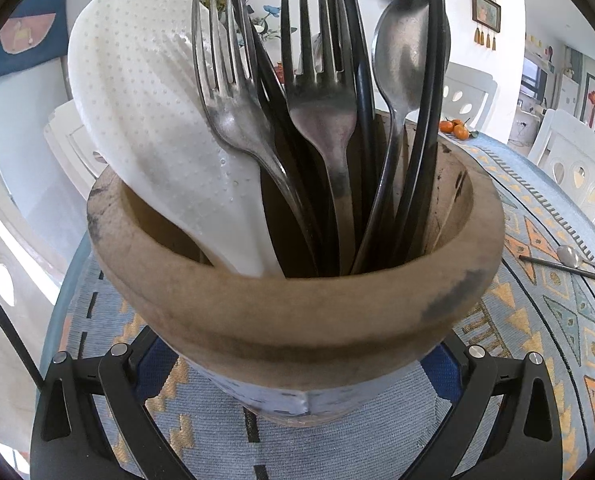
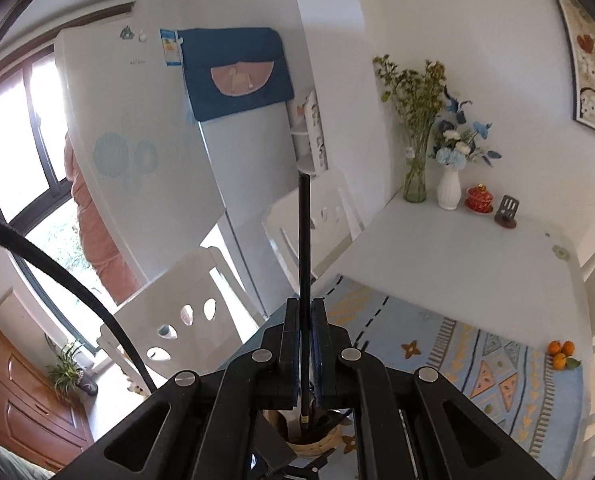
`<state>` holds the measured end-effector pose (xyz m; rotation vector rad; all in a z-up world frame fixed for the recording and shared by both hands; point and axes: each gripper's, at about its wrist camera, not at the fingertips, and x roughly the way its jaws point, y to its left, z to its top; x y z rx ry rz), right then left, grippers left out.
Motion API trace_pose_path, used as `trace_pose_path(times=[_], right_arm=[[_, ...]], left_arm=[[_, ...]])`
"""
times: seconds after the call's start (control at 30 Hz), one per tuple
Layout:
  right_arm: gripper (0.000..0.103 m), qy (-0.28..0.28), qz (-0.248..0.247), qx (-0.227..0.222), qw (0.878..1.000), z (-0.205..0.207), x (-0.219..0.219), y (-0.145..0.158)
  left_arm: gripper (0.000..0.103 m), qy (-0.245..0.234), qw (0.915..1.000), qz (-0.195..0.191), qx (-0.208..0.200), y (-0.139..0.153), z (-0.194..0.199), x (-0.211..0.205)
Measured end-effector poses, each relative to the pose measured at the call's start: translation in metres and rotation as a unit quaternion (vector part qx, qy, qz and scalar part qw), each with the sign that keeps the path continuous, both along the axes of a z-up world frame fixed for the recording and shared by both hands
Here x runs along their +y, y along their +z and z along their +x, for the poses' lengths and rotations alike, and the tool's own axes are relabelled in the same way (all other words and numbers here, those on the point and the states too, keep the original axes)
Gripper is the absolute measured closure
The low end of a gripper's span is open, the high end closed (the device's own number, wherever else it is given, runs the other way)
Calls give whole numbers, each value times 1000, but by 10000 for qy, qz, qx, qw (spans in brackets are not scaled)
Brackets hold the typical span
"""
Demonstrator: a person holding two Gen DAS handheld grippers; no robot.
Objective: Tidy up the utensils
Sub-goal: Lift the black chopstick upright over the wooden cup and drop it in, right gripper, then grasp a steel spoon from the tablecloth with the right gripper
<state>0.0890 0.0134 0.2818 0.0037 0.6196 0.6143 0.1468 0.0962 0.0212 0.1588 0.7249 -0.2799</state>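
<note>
Left gripper [image 1: 297, 364] straddles the round wooden utensil holder [image 1: 297, 320], its black fingers [image 1: 115, 392] standing wide on either side of the holder's lower body, blue pads close against the pale band near its base; the view does not settle whether the pads actually press, so its grip cannot be told. The holder stands on a blue woven tablecloth with orange and grey geometric pattern [image 1: 537, 300]. Inside it, upright: a white dimpled plastic rice paddle [image 1: 145, 112] leaning at the left, two tarnished metal forks [image 1: 229, 92] tines up in the middle, a dull metal spoon [image 1: 401, 56] at the right, and several thin black chopsticks [image 1: 361, 92] between and behind them. Well to the right on the cloth lie a second metal spoon [image 1: 569, 256] and a single black chopstick with a gold tip [image 1: 553, 266], touching or crossing each other. Small oranges [image 1: 455, 128] sit beyond the holder. Right gripper [image 2: 305, 320] is clamped on a slender black chopstick [image 2: 304, 240], which stands upright between the closed pads, top end above them, lower end showing below over the holder's mouth [image 2: 313, 440]. White dining chairs [image 2: 177, 320], a white refrigerator [image 2: 137, 140] and vases of flowers [image 2: 449, 184] fill the background.
</note>
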Motion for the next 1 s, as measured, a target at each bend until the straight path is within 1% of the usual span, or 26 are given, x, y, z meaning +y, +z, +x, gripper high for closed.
trace_pose_path(times=[0.1,0.2,0.37,0.5,0.57,0.6,0.63,0.67,0.7,0.73,0.8,0.9,1.0], right_arm=[[98,5,-162,24,9999,3,8,-11],[98,38,-208,114,9997,6,12,-21],[98,20,-284,376,9989,14,15,-33],[96,114,-434,650,9969,16,14,-30],[96,135,-361,615,9974,12,6,-18],[93,120,-273,537,9981,8,-2,-10],[84,85,-218,469,9986,5,-8,-4],[79,8,-155,357,9992,1,-17,4],[69,-59,-108,254,9996,-2,-23,9],[64,-129,-38,111,9998,-8,-32,17],[64,-172,23,-112,9998,-18,-48,30],[63,-360,-104,-257,9990,-28,-64,43],[61,-419,-172,-161,9988,-32,-78,45]], left_arm=[[0,-4,10000,-24,20,-1,1,-1],[0,4,10000,-8,9,-1,0,-2],[0,9,10000,-2,-1,-1,-1,-5],[0,11,10000,3,0,-1,-1,-6],[0,10,10000,-6,7,-1,-1,-6],[0,10,10000,-7,12,-1,-1,-4],[0,10,10000,-8,13,-1,-1,-5],[0,11,10000,-10,15,-1,-1,-5],[0,10,10000,-13,18,-1,-1,-5],[0,12,10000,-13,25,-1,-1,-5],[0,13,10000,-9,40,-1,0,-5],[0,3,10000,-37,86,-2,3,-5],[0,-1,9999,-57,125,-1,4,-5]])
